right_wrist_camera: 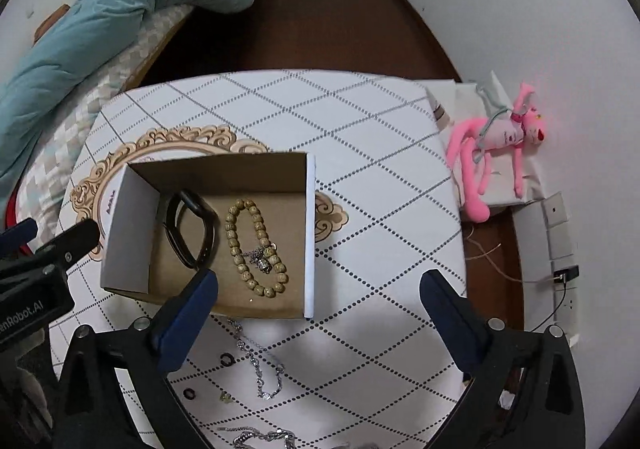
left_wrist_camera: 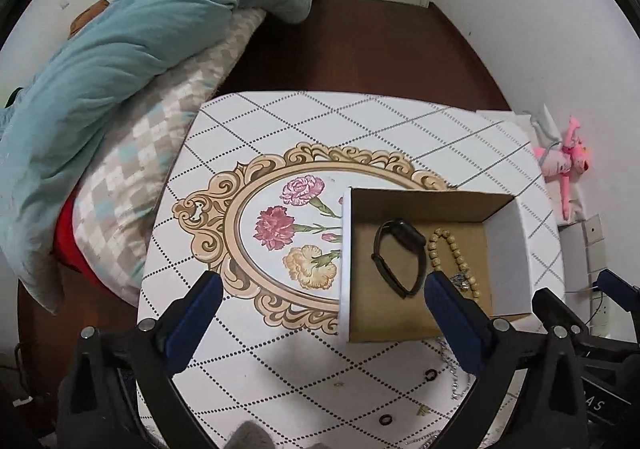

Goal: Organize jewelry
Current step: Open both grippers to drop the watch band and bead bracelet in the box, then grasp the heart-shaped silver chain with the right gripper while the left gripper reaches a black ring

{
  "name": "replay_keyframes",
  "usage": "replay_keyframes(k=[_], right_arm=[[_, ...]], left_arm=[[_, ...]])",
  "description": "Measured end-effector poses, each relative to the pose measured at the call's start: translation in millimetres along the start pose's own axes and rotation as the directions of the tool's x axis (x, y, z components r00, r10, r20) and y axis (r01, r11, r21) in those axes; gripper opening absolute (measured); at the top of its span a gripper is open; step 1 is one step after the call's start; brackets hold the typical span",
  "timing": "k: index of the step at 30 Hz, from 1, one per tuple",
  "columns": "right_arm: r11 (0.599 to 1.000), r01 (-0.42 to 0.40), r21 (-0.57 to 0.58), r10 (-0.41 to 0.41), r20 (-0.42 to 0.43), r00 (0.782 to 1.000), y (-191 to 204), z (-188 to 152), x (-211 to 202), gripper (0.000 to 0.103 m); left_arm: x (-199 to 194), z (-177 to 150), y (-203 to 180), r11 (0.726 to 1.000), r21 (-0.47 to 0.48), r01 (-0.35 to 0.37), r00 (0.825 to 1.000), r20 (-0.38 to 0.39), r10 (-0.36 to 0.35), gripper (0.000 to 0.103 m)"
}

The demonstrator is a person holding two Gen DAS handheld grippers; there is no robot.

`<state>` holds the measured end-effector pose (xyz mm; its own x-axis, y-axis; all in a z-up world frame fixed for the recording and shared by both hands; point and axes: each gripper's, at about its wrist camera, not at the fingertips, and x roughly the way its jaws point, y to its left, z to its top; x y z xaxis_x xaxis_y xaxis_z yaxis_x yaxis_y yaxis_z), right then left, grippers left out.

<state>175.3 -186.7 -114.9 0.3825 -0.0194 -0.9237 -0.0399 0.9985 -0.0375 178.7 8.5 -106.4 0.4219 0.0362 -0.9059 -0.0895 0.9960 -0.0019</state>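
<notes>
Resting near the table's (right_wrist_camera: pixel 380 153) front half, an open cardboard box (right_wrist_camera: pixel 308 233) is seen holding a black wristband (right_wrist_camera: pixel 192 229) and a beaded bracelet (right_wrist_camera: pixel 256 245), a small silver piece on the beads hard to make out. Both the left claw (left_wrist_camera: pixel 320 313) and right claw (right_wrist_camera: pixel 320 313) are held apart, empty. A silver chain (right_wrist_camera: pixel 260 365) and dark rings (right_wrist_camera: pixel 227 359) are left outside the box, partly cut off below.

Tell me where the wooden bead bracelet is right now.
The wooden bead bracelet lies on the floor of the open cardboard box, right of the black wristband in the right wrist view, with a small silver piece resting across it.
</notes>
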Motion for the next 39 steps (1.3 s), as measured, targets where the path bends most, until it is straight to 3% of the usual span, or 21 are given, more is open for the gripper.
replay_keyframes(k=[7, 12, 16, 20, 23, 27, 30, 33, 34, 36, 37, 39], right_arm=[[0.999, -0.024, 0.025, 0.021, 0.101, 0.995, -1, -5, -55, 0.102], [0.996, -0.06, 0.066, 0.05, 0.134, 0.99, -6, -30, -90, 0.102], [0.992, -0.067, 0.11, 0.06, 0.07, 0.996, -8, -70, -81, 0.103], [0.987, -0.078, 0.139, 0.086, -0.056, 0.995, -4, -119, -37, 0.101], [0.987, -0.068, 0.148, 0.087, -0.127, 0.988, -2, -149, -3, 0.086], [0.986, -0.057, 0.155, 0.085, -0.175, 0.981, -2, -174, 31, 0.075], [0.99, -0.046, 0.13, 0.065, -0.149, 0.987, 2, -184, 36, 0.062], [0.997, -0.004, 0.078, 0.014, -0.129, 0.992, 11, -187, 35, 0.061], [0.998, -0.009, 0.065, 0.016, -0.108, 0.994, 13, -188, 33, 0.053], [0.999, -0.007, 0.049, 0.012, -0.091, 0.996, 18, -191, 29, 0.027], [0.999, -0.008, 0.047, 0.012, -0.092, 0.996, 19, -191, 29, 0.007], [0.998, -0.012, 0.055, 0.017, -0.09, 0.996, 18, -193, 29, 0.006]], left_arm=[[-52, -5, 3, 0.999, -0.006, 0.035, 0.995, 0.092, -0.034, 0.103], [-76, -25, 10, 0.999, 0.011, 0.044, 0.992, 0.114, -0.045, 0.103], [-68, -59, 13, 0.999, 0.039, 0.003, 0.996, 0.089, -0.006, 0.103], [-38, -95, 14, 0.998, 0.058, -0.008, 1.0, 0.011, 0.007, 0.103], [-11, -121, 14, 0.997, 0.077, -0.028, 0.999, -0.042, 0.031, 0.103], [17, -145, 13, 0.995, 0.091, -0.039, 0.993, -0.104, 0.049, 0.103], [29, -155, 12, 0.994, 0.105, -0.039, 0.991, -0.124, 0.052, 0.103], [38, -162, 10, 0.993, 0.115, -0.04, 0.988, -0.141, 0.056, 0.103], [41, -165, 9, 0.993, 0.115, -0.037, 0.988, -0.145, 0.053, 0.103], [44, -167, 7, 0.993, 0.114, -0.033, 0.987, -0.15, 0.05, 0.103], [44, -168, 6, 0.993, 0.112, -0.029, 0.987, -0.154, 0.046, 0.103], [45, -169, 2, 0.994, 0.112, -0.018, 0.987, -0.156, 0.035, 0.103]])
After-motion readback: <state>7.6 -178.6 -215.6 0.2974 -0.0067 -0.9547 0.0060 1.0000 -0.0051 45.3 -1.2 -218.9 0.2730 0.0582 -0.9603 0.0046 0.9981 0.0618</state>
